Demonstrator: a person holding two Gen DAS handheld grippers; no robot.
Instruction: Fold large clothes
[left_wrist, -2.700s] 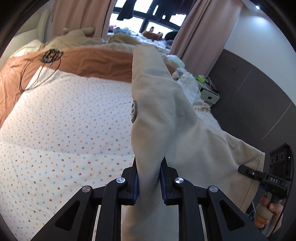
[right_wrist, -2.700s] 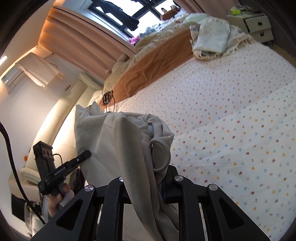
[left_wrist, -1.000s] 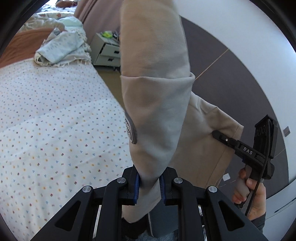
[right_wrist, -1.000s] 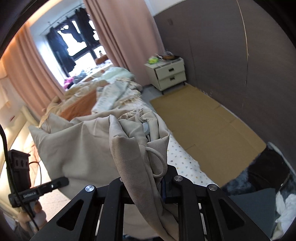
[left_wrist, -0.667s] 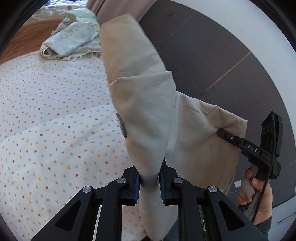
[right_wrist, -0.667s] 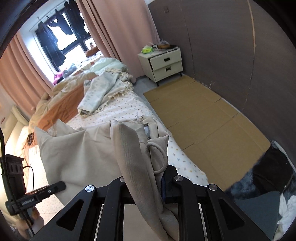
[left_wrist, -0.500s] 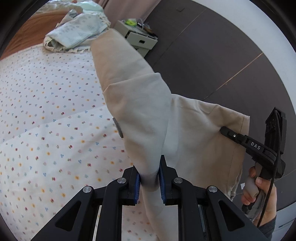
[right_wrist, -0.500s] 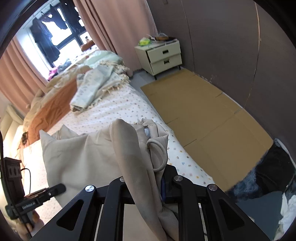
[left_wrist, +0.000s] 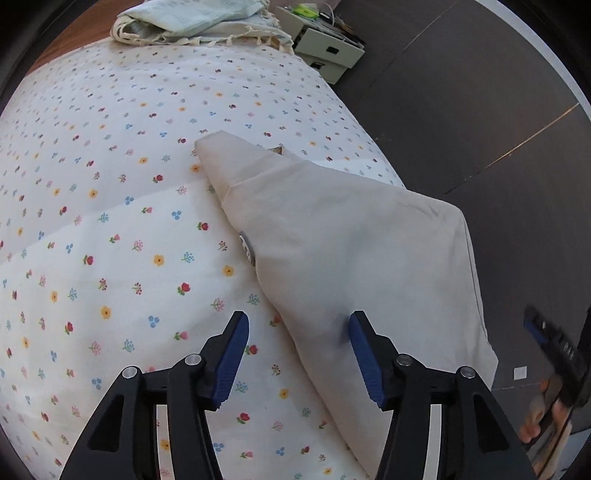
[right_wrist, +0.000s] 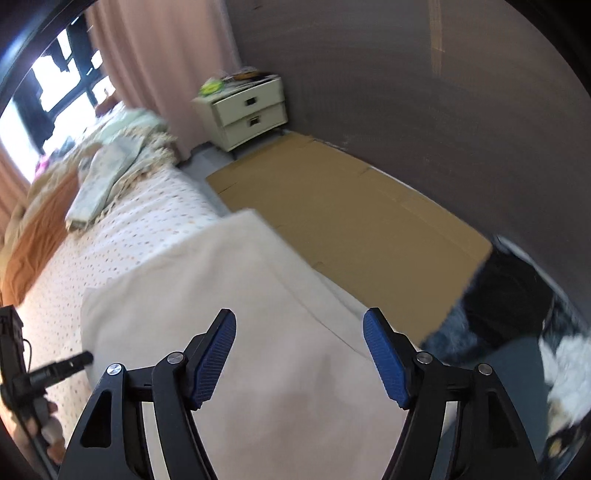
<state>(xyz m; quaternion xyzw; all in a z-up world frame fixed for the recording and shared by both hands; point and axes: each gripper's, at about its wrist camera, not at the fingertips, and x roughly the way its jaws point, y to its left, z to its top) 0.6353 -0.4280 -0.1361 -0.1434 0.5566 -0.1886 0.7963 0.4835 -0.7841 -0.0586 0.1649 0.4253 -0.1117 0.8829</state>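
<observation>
Lowered from mid-air a second ago, the beige sweatshirt (left_wrist: 351, 251) now lies on the floral bedspread (left_wrist: 110, 221) near the bed's edge, a sleeve folded across its body. Both claws are opening: the left claw (left_wrist: 297, 350) straddles the garment's edge without pinching it, the right claw (right_wrist: 299, 354) hovers apart above the cloth. Soft, limp and light, it likely handles best pinched at hem corners or shoulder seams. Beyond, a nightstand (right_wrist: 251, 110) stands beside cardboard (right_wrist: 351, 214).

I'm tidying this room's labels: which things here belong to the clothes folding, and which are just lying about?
Belongs to the job:
- beige garment, lying on the floral bedspread
- left gripper and right gripper, jaws opening, nothing pinched

Just lying about:
- pale fringed blanket
- nightstand
- cardboard on the floor
</observation>
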